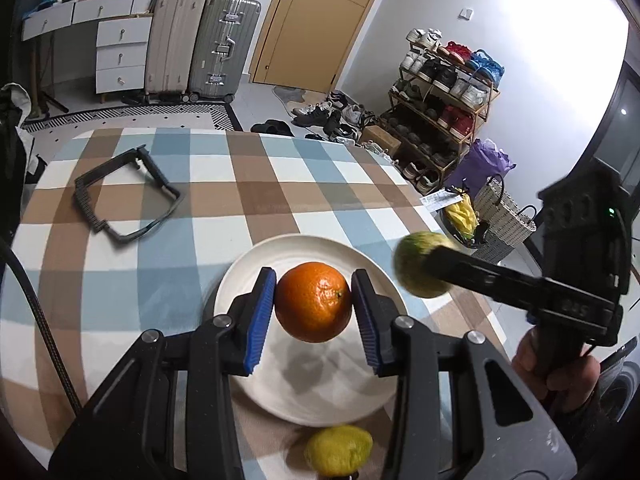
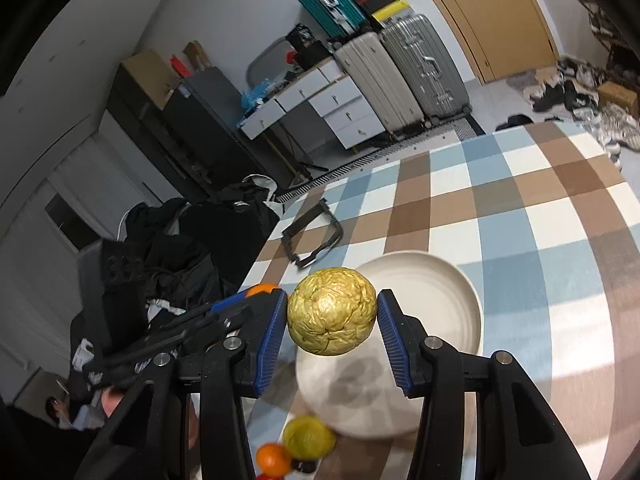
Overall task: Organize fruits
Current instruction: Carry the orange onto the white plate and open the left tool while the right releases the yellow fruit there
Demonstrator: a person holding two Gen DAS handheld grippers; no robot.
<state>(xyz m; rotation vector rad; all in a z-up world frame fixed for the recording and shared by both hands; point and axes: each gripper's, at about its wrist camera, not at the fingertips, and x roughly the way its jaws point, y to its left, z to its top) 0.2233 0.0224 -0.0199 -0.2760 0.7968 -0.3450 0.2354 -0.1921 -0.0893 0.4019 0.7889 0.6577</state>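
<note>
My left gripper (image 1: 313,302) is shut on an orange (image 1: 313,302) and holds it above the white plate (image 1: 256,264). My right gripper (image 2: 332,318) is shut on a wrinkled yellow-green fruit (image 2: 332,318), also above the plate (image 2: 448,300). In the left wrist view the right gripper (image 1: 432,270) comes in from the right with that fruit (image 1: 416,268) over the plate's right rim. A yellow lemon (image 1: 338,450) lies on the checked cloth near the plate's front edge. In the right wrist view the lemon (image 2: 308,438) and a second orange (image 2: 273,460) lie below the plate.
A black rectangular frame (image 1: 124,196) lies on the checked tablecloth (image 1: 240,184) at the far left. Beyond the table stand suitcases (image 1: 200,44), a drawer unit (image 1: 120,56) and a shoe rack (image 1: 444,92). A woven basket (image 1: 500,216) sits on the floor at the right.
</note>
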